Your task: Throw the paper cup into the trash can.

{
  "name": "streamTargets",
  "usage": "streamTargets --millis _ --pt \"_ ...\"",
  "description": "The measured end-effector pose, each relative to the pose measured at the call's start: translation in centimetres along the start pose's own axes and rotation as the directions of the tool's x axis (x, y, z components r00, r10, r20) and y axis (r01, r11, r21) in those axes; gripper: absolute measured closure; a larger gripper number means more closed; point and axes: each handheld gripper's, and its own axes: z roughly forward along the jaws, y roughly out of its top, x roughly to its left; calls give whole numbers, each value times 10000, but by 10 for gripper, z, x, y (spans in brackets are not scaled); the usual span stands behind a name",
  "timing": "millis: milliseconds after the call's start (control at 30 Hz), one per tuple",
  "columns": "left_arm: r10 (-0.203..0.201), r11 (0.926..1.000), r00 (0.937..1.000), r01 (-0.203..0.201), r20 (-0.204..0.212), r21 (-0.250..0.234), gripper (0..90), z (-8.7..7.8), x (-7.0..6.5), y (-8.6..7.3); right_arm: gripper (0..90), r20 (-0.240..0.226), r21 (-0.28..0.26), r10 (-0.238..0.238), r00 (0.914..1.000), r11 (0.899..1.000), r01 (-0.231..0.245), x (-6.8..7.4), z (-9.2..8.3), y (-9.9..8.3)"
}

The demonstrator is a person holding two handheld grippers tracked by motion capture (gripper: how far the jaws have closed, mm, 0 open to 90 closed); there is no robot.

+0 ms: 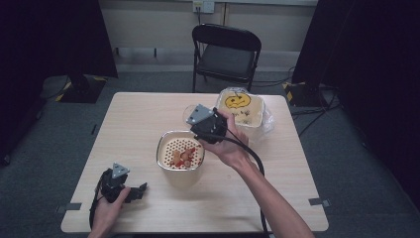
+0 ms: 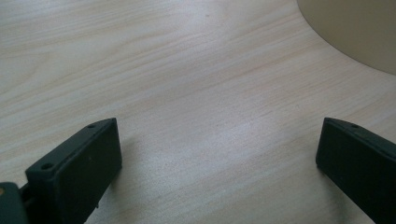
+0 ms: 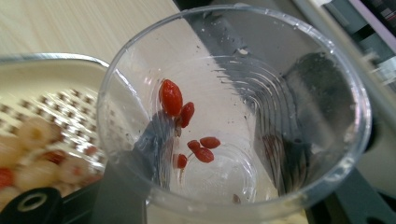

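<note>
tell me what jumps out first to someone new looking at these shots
The clear plastic cup clamped in the right gripper, a few red berries clinging inside it, above the table's middle. Just below it stands the perforated strainer pot holding pale and red bits, while the left gripper rests open near the table's front-left.

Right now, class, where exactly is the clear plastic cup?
The clear plastic cup sits clamped in the right gripper, raised above the table's middle in the high view, between the perforated strainer pot and the smiley-face container.
</note>
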Motion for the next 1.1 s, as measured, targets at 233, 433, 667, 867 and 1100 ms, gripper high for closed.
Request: streamTargets --millis 233,433,667,867,1100 --pt "4 10000 10000 -4 -1 3 0 0 0 0 488 -2387 -483 2610 9354 9588 -2799 -27 -5 -2" --pt "4 10000 10000 -4 -8 -2 0 0 0 0 485 -2950 -747 3556 8869 9168 -3924 -50 -7 -4" --pt "-4 10000 10000 4 -12 -5 0 0 0 0 476 -2324 -722 4276 8736 8881 -4539 -87 -1 -4" --pt "49 10000 10000 -49 -25 -4 2 -1 -1 0 472 -1735 -578 4817 8590 8658 -4971 -114 6 -19" --pt "46 10000 10000 -46 18 -4 1 0 -1 0 463 -1100 -340 5364 8368 8393 -5425 -136 15 -39"
